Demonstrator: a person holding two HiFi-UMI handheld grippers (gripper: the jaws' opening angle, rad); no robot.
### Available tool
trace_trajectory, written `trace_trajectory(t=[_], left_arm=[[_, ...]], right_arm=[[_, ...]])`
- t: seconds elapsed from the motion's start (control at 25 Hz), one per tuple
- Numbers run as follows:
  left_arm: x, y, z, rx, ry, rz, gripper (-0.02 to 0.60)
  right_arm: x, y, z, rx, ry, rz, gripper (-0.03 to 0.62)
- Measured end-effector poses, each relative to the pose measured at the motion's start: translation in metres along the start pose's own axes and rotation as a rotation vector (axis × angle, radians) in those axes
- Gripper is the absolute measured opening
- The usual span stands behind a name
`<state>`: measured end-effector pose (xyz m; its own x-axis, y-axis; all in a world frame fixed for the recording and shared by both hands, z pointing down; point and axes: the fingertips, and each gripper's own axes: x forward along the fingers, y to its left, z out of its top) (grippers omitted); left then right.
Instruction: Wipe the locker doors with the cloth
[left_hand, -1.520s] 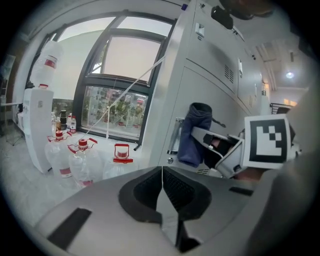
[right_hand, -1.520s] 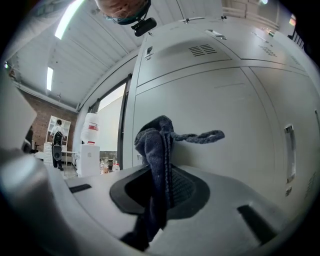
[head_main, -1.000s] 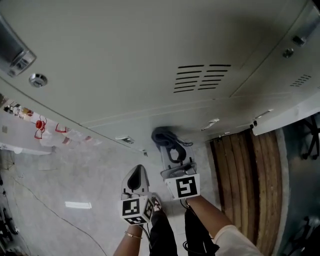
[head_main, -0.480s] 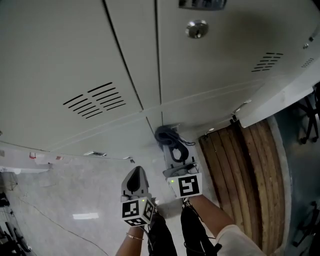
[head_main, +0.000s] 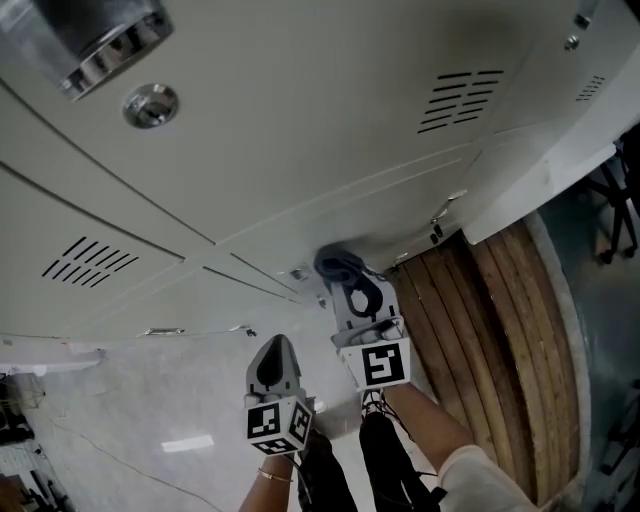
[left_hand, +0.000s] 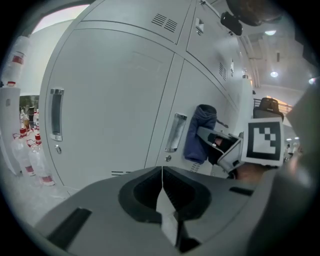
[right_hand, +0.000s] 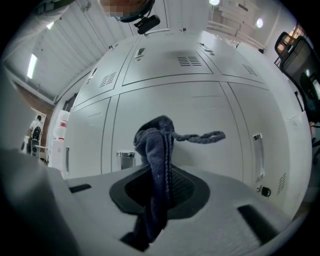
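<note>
Right gripper (right_hand: 160, 172) tight around the cloth (right_hand: 154, 137) at the locker door (right_hand: 200, 107); left gripper (left_hand: 161, 172) closed, empty.

Lower cloth (right_hand: 157, 145) hidden between fingers (right_hand: 187, 187); metal knob (head_main: 110, 45) cut by top edge.

Wooden planks (head_main: 500, 340) cover the right side of the floor, with pale speckled floor (head_main: 150, 400) on the left side. Clear bottles with red caps (left_hand: 35, 160) stand on the floor at its far left edge. Black chair (left_hand: 268, 106) far back. Ceiling lights (left_hand: 274, 74) lit.
</note>
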<state>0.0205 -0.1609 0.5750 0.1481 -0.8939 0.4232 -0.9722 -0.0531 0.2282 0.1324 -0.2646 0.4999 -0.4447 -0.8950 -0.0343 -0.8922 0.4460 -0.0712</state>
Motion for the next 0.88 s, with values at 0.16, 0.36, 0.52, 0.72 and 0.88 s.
trace_trajectory(t=[0.16, 0.36, 0.52, 0.72, 0.88], left_arm=[[0.011, -0.018, 0.000, 0.005, 0.006, -0.010, 0.011], [0.027, -0.045, -0.002, 0.014, 0.017, -0.035, 0.011], [0.041, -0.067, -0.005, 0.022, 0.021, -0.063, 0.011], [0.055, -0.095, -0.007, 0.034, 0.033, -0.097, 0.011], [0.061, -0.110, -0.009, 0.043, 0.038, -0.116, 0.011]], right_arm=[[-0.003, -0.026, 0.001, 0.001, -0.002, -0.024, 0.049], [-0.008, -0.062, 0.002, 0.001, -0.001, -0.068, 0.049], [-0.013, -0.096, 0.000, 0.009, 0.005, -0.120, 0.049], [-0.020, -0.138, 0.003, -0.006, -0.007, -0.185, 0.049], [-0.023, -0.160, 0.005, -0.010, -0.014, -0.218, 0.049]])
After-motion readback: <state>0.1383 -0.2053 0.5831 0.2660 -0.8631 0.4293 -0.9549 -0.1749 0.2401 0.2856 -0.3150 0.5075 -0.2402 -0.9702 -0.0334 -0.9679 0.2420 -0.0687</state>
